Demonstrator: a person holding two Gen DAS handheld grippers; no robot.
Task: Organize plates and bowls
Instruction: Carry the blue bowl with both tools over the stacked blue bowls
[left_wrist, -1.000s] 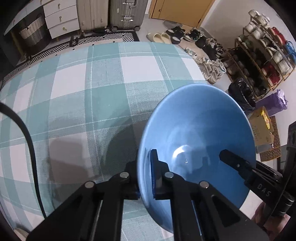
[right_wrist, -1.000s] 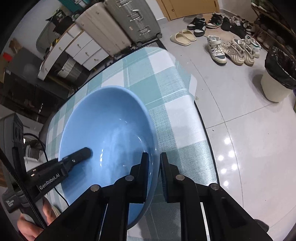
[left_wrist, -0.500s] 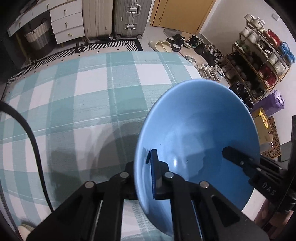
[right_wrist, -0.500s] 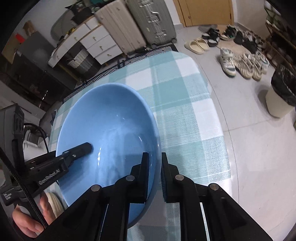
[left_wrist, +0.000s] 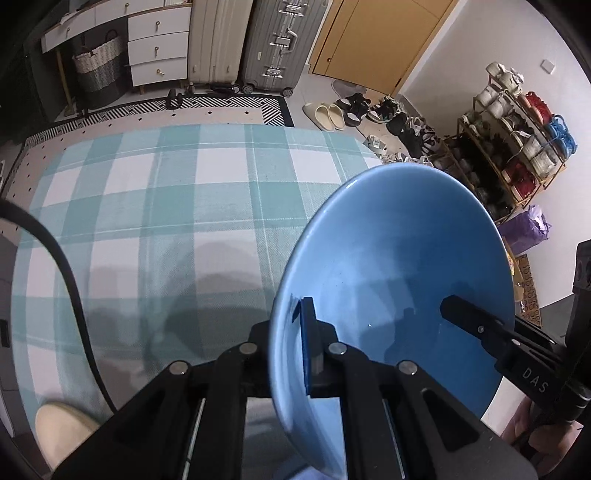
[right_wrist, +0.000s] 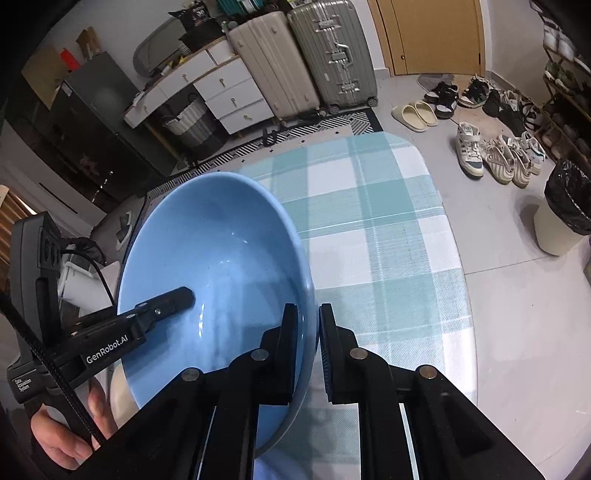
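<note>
A large light-blue bowl is held in the air above the teal-and-white checked tablecloth. My left gripper is shut on the bowl's left rim. My right gripper is shut on the opposite rim; the bowl fills the left of the right wrist view. One finger of the right gripper reaches into the bowl in the left wrist view, and one finger of the left gripper reaches into it in the right wrist view.
A cream dish lies at the table's near left corner beside a black cable. Beyond the table stand suitcases, white drawers, a shoe rack, loose shoes and a bin with a black bag.
Both grippers have raised the bowl higher above the table and drawn back; more of the tablecloth and room shows. Both grips stay the same.
</note>
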